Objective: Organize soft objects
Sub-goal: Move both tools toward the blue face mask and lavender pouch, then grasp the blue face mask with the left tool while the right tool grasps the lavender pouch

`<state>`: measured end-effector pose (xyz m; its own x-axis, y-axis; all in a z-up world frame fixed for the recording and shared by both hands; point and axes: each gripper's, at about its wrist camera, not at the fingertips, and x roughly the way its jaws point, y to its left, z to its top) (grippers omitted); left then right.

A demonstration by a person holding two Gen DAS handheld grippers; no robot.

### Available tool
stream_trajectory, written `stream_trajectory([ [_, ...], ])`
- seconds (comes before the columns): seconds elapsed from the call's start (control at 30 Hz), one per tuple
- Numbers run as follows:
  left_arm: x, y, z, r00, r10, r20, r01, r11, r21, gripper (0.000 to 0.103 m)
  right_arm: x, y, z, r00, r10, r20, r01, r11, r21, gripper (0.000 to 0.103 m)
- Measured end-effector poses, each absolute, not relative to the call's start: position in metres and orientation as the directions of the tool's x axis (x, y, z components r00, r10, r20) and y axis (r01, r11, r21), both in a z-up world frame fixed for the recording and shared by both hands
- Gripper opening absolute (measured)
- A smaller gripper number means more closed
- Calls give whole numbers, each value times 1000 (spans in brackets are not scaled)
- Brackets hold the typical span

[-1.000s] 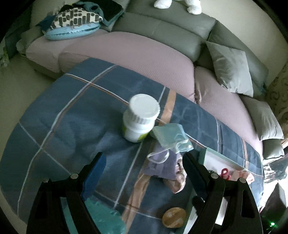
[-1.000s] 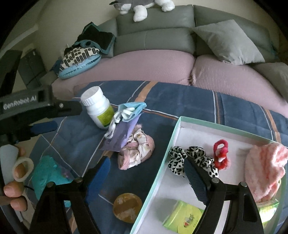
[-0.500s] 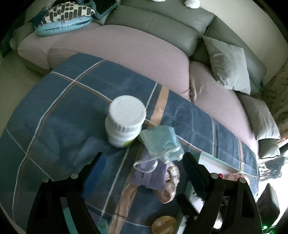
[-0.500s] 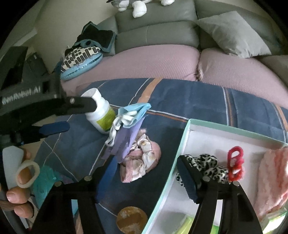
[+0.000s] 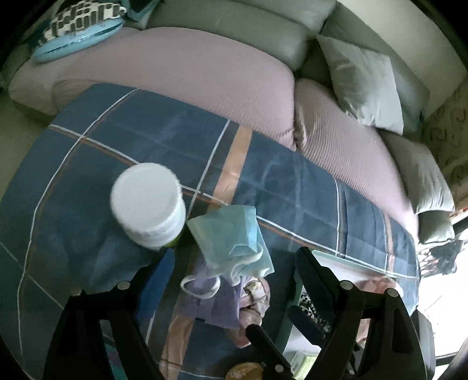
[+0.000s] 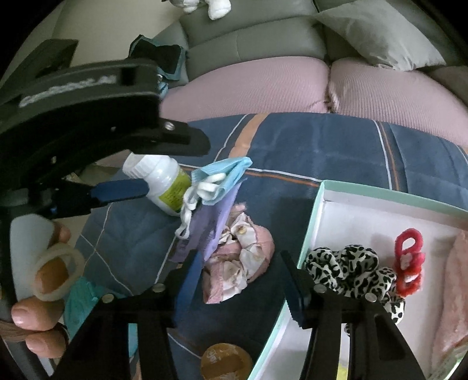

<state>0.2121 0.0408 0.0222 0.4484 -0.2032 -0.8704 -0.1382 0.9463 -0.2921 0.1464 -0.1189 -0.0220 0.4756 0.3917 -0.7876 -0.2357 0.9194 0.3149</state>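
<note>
A folded blue face mask lies on a purple cloth on the plaid blanket, beside a white pill bottle. A pink floral scrunchie lies below them. My left gripper is open and hovers over the mask, one finger at each side. My right gripper is open and empty, just short of the pink scrunchie. The white box at the right holds a leopard scrunchie, a red hair tie and a pink knit piece.
A round brown disc and a teal cloth lie on the blanket near me. A sofa with pink seat cushions and grey pillows stands behind. A patterned blue cushion lies at its left end.
My left gripper has moved forward and down over the mask and bottle. My right gripper has moved closer to the pink scrunchie. Both stay open.
</note>
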Motion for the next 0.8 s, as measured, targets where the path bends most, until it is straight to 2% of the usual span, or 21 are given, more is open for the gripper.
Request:
stream_trajectory([
  [0.13,223,33,13,409,-207,-889,-119,953,-277,80,147,-127,-24,477,402,-782,-221,915,337,53],
  [0.33,232,16,3,369,-193,-909,-74,969,-236,79,146,-130,-23,480,411,-775,-225,911,344,53],
  [0.4,234,14,2,368,-162,-915,-70,977,-202,67,146,-131,-23,481,414,-773,-225,910,347,53],
  [0.47,236,15,0,367,-143,-919,-81,979,-185,60,146,-131,-22,482,413,-773,-225,911,346,53],
  [0.53,236,19,-3,369,-150,-917,-93,976,-198,54,145,-131,-21,483,410,-773,-226,912,343,53],
  [0.7,231,34,-8,383,-164,-909,-138,963,-232,29,143,-132,-20,485,409,-773,-223,913,343,53],
  [0.8,227,41,-10,400,-185,-897,-161,950,-268,19,144,-130,-20,483,410,-774,-225,912,343,53],
])
